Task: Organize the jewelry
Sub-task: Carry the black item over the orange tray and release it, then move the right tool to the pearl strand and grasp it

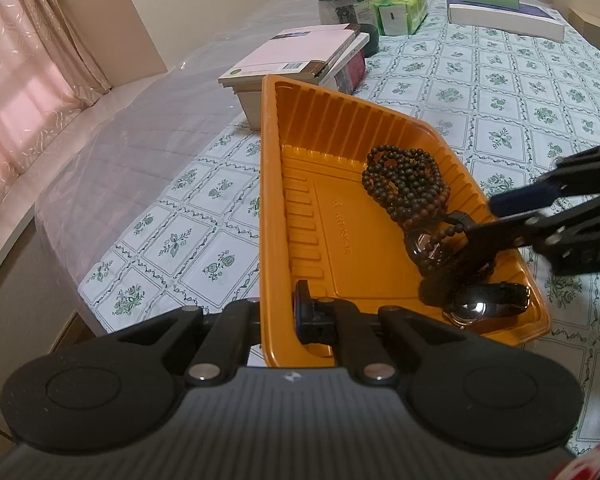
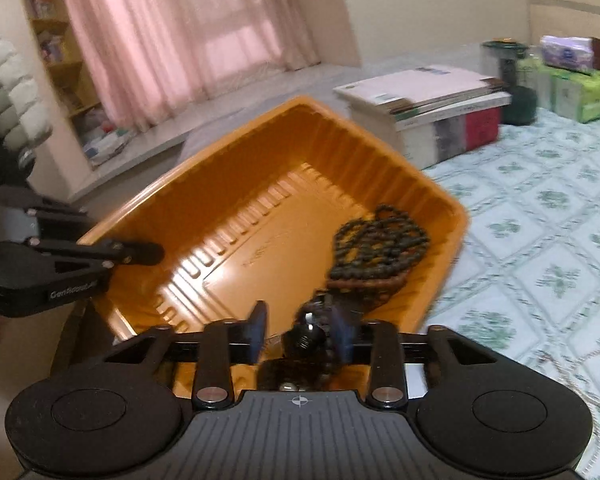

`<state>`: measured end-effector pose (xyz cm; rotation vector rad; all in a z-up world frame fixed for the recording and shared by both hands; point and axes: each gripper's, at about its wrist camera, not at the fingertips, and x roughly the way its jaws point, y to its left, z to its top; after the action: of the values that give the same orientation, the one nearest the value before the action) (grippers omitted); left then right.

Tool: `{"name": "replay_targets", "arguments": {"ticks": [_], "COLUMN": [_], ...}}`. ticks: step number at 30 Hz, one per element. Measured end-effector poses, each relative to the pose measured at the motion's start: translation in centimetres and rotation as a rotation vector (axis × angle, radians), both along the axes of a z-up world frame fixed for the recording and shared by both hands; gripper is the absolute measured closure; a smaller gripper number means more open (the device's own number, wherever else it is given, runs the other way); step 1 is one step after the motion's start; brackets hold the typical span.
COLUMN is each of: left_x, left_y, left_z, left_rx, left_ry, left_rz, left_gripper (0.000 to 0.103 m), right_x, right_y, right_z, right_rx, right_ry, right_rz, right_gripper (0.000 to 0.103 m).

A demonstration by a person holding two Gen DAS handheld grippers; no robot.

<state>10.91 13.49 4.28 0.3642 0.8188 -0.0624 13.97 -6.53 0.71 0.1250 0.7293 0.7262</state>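
Note:
An orange plastic tray (image 1: 300, 200) sits tilted on the flowered tablecloth; it also shows in the right wrist view (image 2: 260, 184). My left gripper (image 1: 278, 312) is shut on the tray's near rim. Inside lie a coil of dark bead strands (image 1: 406, 178), also in the right wrist view (image 2: 376, 244), a shiny black bangle (image 1: 488, 304) and a dark round piece (image 1: 428, 248). My right gripper (image 2: 300, 334) reaches into the tray from the right, its jaws open around the dark round piece (image 2: 306, 336), with beads trailing from it. In the left wrist view its fingers (image 1: 516, 200) are apart.
A stack of books on a box (image 1: 300, 60) stands just behind the tray. Tissue packs (image 1: 400, 8), a dark jar (image 1: 340, 4) and a flat white box (image 1: 504, 16) lie farther back. The table's left edge drops toward pink curtains (image 1: 20, 60).

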Motion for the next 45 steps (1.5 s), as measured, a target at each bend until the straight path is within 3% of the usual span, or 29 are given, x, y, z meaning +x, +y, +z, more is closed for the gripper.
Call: {"name": "replay_targets", "arguments": {"ticks": [19,25,29,32,40,42,43,45], "left_x": [-0.1,0.0,0.0,0.0,0.0,0.0,0.0,0.0], "left_y": [-0.1,-0.1,-0.1,-0.1,-0.1,-0.1,-0.1,-0.1], "left_z": [0.0,0.1,0.2,0.2,0.2,0.2,0.1,0.1], "left_rx": [0.001,0.007,0.009,0.009,0.007,0.006,0.006,0.006], "left_ry": [-0.003,0.001,0.002,0.002,0.001,0.001,0.001,0.001], "left_rz": [0.006,0.005,0.005,0.005,0.006,0.006,0.007,0.006], "left_gripper": [0.100,0.100,0.100,0.100,0.100,0.100,0.100,0.100], "right_x": [-5.0,-4.4,-3.0,-2.2,-0.8,-0.9,-0.9,-1.2], "right_y": [-18.4,-18.5,-16.9,-16.4,-14.7,-14.5,-14.2,-13.9], "right_z": [-4.5,-4.7,-5.4,-5.8,-6.7,-6.7,-6.7,-6.6], "right_rx": [-0.089,-0.114,-0.163,-0.191,-0.284,-0.304,-0.311,-0.334], "right_ry": [0.081,0.058,0.053,0.050,0.016,0.002,-0.001,-0.010], "right_rz": [-0.426,-0.414,-0.372,-0.365,-0.318,-0.306,-0.294,-0.281], "right_gripper": [0.059,0.060,0.076,0.079,0.082,0.088,0.102,0.101]}}
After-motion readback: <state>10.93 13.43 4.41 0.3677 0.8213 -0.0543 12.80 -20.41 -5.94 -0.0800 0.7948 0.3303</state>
